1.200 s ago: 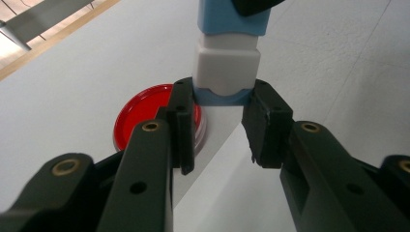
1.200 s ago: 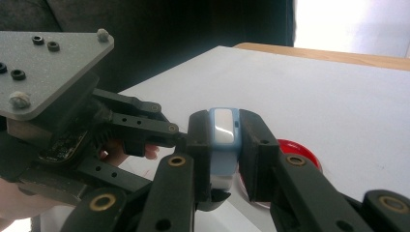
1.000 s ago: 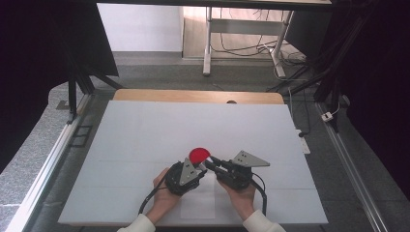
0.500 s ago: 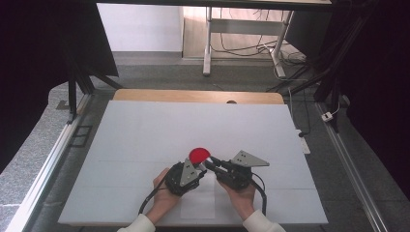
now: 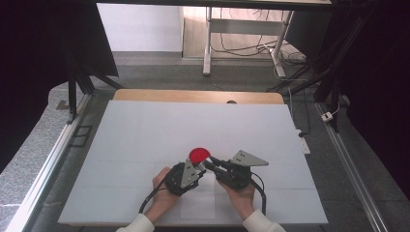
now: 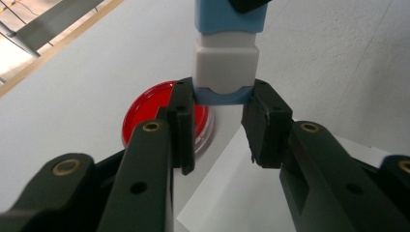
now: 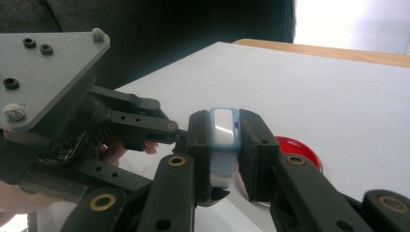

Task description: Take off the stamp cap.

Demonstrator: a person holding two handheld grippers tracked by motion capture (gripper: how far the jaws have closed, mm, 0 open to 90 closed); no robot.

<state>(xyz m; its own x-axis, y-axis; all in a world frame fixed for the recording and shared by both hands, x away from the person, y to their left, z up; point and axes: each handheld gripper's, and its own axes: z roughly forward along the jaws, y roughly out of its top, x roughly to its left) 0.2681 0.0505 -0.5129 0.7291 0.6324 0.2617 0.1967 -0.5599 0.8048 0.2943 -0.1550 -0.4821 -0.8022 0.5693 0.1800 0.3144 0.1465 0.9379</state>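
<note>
As you hold both tools over the near middle of the white table (image 5: 145,125) in the high view, your left gripper (image 5: 197,166) and right gripper (image 5: 209,163) meet beside the red dish (image 5: 198,154). In the left gripper view, its 2 jaws clamp the blue-and-white block (image 6: 225,77) at its lower end. In the right gripper view, those jaws clamp the same block (image 7: 224,140).

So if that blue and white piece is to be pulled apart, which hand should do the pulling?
Probably the right gripper: it clamps the blue and white block at its far end. The left gripper pinches the lower blue end beside the red dish, so it can brace.
</note>
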